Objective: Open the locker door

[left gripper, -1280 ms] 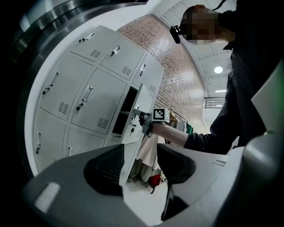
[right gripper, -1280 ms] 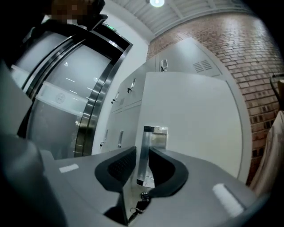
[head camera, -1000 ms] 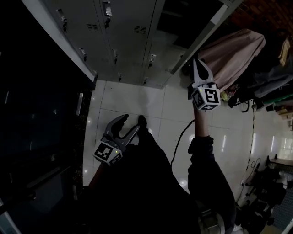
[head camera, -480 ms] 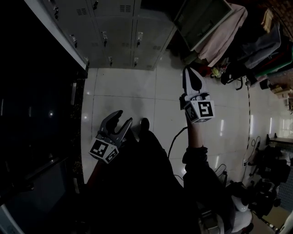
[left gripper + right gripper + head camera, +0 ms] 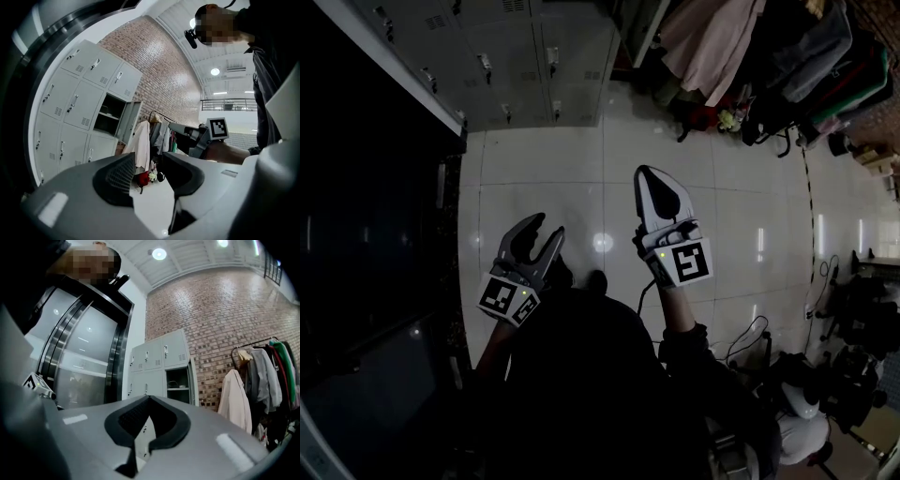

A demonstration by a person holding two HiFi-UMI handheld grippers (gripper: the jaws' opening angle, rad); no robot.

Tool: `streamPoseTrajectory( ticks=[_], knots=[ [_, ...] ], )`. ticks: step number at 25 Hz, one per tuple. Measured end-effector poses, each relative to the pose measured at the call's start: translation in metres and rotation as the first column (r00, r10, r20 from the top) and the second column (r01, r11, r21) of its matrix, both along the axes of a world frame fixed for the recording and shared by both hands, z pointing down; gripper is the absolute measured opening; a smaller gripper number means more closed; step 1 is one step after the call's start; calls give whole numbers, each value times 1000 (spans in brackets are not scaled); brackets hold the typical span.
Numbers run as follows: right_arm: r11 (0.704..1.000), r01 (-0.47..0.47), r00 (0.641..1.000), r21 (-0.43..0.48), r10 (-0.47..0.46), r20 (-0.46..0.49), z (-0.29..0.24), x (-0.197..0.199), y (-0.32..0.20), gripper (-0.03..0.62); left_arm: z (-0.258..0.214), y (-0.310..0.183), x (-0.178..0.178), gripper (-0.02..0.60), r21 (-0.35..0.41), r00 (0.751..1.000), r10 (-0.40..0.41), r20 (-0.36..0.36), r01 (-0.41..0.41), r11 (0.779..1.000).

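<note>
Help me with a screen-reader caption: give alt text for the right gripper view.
The right hand-held gripper, jaws shut and empty, points at a bank of grey lockers against a brick wall, with one open locker in the right column. A rack of hanging clothes, a pale coat foremost, stands to the right.

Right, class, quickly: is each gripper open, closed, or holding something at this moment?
Left gripper: jaws apart but closing, nothing between them.
Right gripper: closed, holding nothing.
</note>
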State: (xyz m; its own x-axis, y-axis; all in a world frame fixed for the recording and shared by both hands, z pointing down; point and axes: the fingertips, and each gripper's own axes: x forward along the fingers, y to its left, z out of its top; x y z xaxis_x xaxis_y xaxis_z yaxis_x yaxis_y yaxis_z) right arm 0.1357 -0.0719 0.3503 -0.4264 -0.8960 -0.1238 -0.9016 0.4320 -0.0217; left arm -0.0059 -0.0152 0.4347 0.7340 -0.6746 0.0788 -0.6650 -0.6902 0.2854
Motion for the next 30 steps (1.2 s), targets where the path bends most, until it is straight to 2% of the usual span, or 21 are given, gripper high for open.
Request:
streamPoseTrajectory(
  ticks=[6, 13, 22, 30],
  knots=[
    [997, 18, 997, -76, -13, 72, 30, 32, 78, 13, 8, 58, 44, 190, 0, 999, -5, 37, 5, 1000],
    [994, 28, 998, -109, -22, 53, 48, 62, 142, 25, 17, 108, 81, 190, -5, 999, -11, 45, 11, 1000],
    [994, 77, 997, -79, -76, 17, 48, 73, 179, 2, 9, 137, 101, 179, 25, 998, -17, 60, 15, 1000],
    [995, 81, 997, -57, -79, 25, 44, 75, 188, 2, 7, 153, 104, 178, 27, 997, -24, 71, 22, 999]
  ],
)
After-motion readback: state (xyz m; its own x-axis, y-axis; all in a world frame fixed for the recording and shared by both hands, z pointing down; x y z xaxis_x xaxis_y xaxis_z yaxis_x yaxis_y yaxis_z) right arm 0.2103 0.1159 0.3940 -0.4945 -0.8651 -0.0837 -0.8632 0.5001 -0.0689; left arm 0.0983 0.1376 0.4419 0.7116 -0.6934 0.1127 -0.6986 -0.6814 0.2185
